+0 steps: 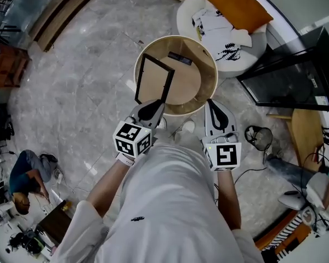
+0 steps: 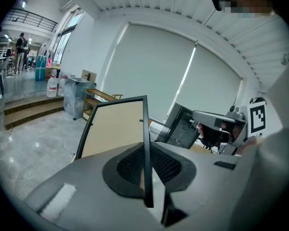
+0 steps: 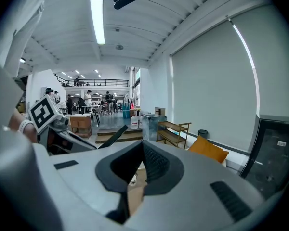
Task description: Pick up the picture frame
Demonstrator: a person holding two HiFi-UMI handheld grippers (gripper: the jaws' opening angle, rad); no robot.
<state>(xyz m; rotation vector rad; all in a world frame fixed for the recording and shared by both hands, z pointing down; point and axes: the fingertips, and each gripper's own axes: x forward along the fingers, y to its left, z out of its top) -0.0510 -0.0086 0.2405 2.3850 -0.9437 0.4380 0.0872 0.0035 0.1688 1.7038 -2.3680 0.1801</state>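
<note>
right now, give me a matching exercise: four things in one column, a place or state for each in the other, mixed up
1 picture frame
2 left tool
3 right tool
4 orange cushion

a on the white chair
b holding nothing
c held over the round table
d gripping a black edge

Pairs: 1-c, 2-d, 3-b, 4-a

Thin black picture frame [image 1: 153, 80] with a tan panel, standing upright on edge over the round table's [image 1: 210, 90] nine-o'clock side — lower rail pinched in the left gripper [image 1: 152, 109].
</note>
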